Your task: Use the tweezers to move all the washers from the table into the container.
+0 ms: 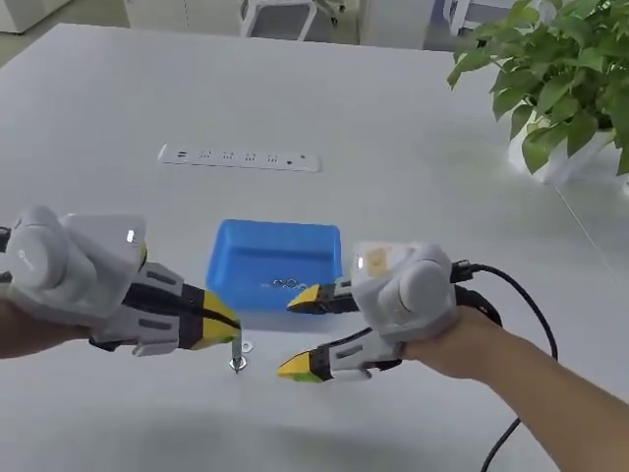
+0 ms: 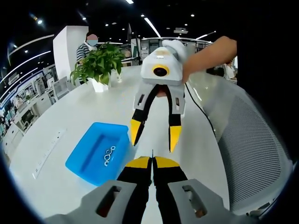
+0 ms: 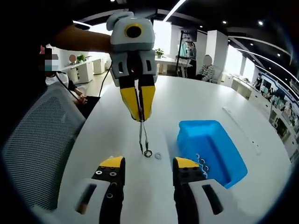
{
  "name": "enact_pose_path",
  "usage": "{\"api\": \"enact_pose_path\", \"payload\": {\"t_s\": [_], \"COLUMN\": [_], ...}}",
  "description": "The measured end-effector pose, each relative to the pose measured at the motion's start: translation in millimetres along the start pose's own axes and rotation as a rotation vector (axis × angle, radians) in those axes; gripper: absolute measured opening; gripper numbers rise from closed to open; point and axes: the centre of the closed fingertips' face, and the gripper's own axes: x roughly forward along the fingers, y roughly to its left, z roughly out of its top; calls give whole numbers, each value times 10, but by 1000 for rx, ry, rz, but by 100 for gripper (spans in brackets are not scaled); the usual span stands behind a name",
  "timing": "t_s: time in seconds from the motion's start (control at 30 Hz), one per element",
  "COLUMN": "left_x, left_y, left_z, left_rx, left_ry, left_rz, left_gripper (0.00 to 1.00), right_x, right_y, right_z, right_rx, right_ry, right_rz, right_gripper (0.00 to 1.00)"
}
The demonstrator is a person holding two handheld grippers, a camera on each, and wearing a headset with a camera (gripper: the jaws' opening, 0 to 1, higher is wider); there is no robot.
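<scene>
Tweezers (image 3: pixel 141 133) are gripped between the closed jaws of the left gripper (image 1: pixel 221 324), and they point down to the desk (image 1: pixel 393 177). In the right gripper view their two thin tips stand at a small metal washer (image 3: pixel 148 153); whether they pinch it or only touch it, I cannot tell. A second washer (image 3: pixel 158 155) lies flat just beside the first one, on the side toward the blue container (image 1: pixel 257 254). This container stands on the desk near the two pieces, a little behind them in the head view, and several more washers (image 1: pixel 285 284) lie together on its floor. The right gripper (image 1: pixel 298 332) is held to the right of the tweezers, with its jaws open and nothing between them. One of its yellow tips is in front of the near wall of the container, and the other is lower, near the two pieces on the desk. In the left gripper view the right gripper faces the camera with jaws apart, and the tweezers show as a thin line above the closed yellow tips. Farther back on the desk lies a white power strip (image 1: pixel 239 157), and a green plant (image 1: pixel 560 69) in a white pot stands at the far right. A grey mesh chair (image 3: pixel 42 144) is beside the desk edge in the right gripper view.
</scene>
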Motion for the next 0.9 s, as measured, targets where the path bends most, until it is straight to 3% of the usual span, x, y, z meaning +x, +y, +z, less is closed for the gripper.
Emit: {"api": "enact_pose_path", "payload": {"t_s": [0.17, 0.43, 0.9], "left_x": [-2, -22, -27], "left_y": [3, -3, -9], "left_z": [-1, -9, -15], "left_rx": [-2, -3, -13], "left_ry": [0, 7, 10], "left_rz": [-10, -22, -26], "left_gripper": [5, 5, 5], "right_x": [157, 313, 500], "right_y": [80, 117, 90], "right_z": [13, 30, 100], "right_rx": [-44, -99, -100], "right_ry": [21, 52, 61], "right_rz": [46, 69, 89], "right_gripper": [31, 24, 14]}}
